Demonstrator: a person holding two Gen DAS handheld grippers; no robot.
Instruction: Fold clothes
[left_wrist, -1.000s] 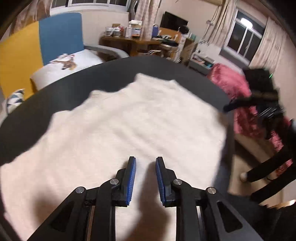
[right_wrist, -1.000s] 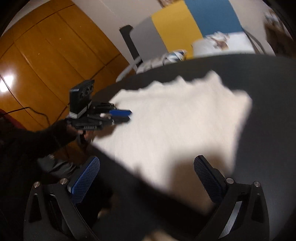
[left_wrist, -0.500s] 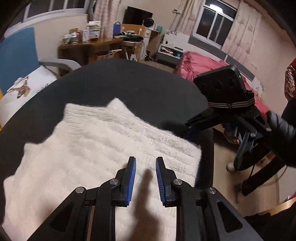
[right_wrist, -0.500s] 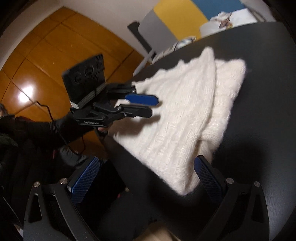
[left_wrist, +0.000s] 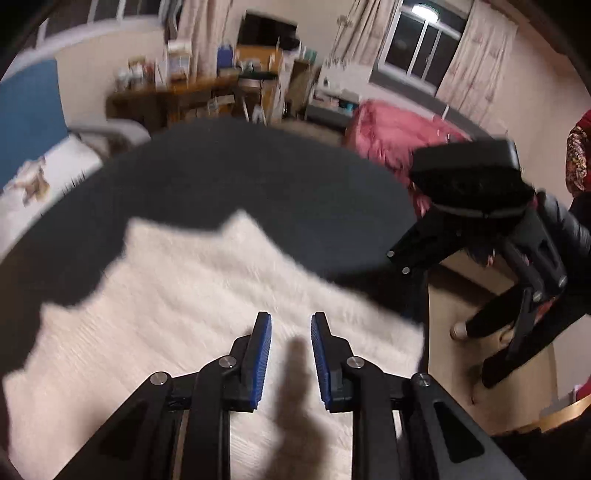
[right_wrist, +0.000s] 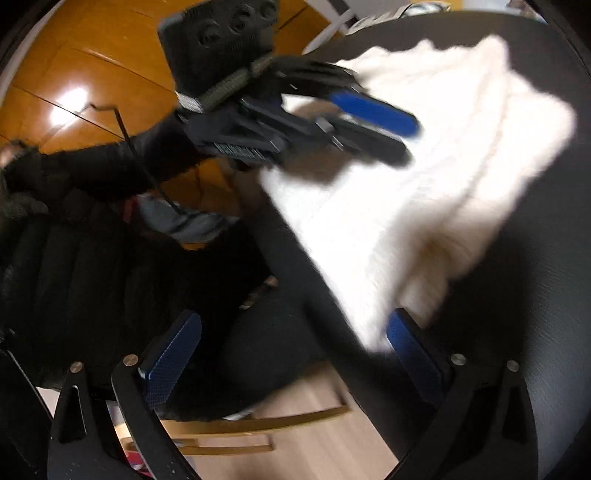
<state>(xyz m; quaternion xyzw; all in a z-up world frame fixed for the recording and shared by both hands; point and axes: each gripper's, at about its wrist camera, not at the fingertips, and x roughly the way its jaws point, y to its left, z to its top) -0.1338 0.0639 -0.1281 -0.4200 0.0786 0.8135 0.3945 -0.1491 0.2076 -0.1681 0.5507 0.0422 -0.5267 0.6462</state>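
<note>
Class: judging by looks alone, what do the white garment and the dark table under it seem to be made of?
White garment: probably knitted wool or acrylic, with a fuzzy matt surface and faint ribbed rows. Dark table: black and matt, with a fine brushed grain near the edge; likely laminate or painted wood, though that is uncertain.

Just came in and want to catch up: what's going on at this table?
A person is folding a fluffy white sweater on a round dark table, with a hand-held gripper in each hand. The left hand-held gripper hovers over the sweater, narrowly open and holding nothing. The right hand-held gripper is wide open at the table's edge, near a corner of the sweater, also empty. The sweater already looks folded over itself.
</note>
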